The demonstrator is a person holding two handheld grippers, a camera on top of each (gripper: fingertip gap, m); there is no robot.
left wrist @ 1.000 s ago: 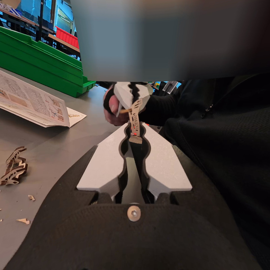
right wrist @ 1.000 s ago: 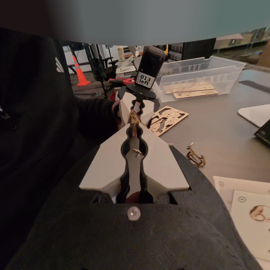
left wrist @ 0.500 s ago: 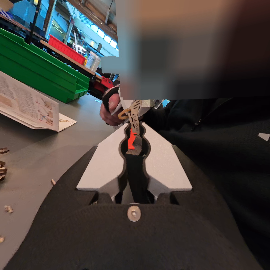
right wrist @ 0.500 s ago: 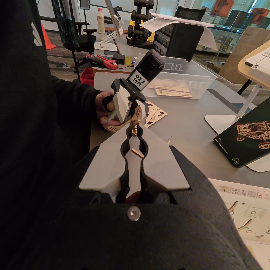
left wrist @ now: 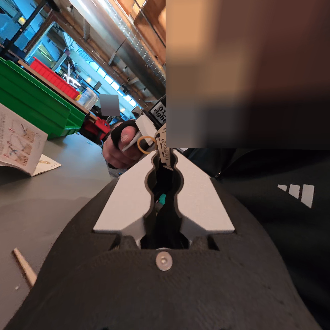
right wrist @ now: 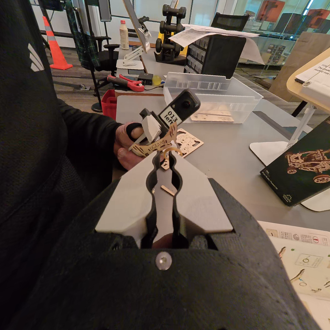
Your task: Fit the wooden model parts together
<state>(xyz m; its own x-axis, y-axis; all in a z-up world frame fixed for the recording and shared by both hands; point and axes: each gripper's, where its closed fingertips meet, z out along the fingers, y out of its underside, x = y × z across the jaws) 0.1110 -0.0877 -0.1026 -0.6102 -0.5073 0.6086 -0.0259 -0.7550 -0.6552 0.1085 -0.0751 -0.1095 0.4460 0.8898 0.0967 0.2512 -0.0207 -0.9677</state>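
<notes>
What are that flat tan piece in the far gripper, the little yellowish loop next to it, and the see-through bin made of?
The flat piece looks like thin, unfinished plywood: pale tan with dark, burnt-looking cut slots. The loop is probably a rubber band: thin, smooth, yellowish and bent round, though it could be another soft material. The bin seems to be clear moulded plastic, since wooden sheets show through its glossy walls.

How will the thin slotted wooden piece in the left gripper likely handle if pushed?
The wooden piece is a thin flat cut-out: probably light and stiff. Its slots and pointed ends suggest it could snap if bent. The left gripper pinches it at one spot, so a push might pivot it.
</notes>
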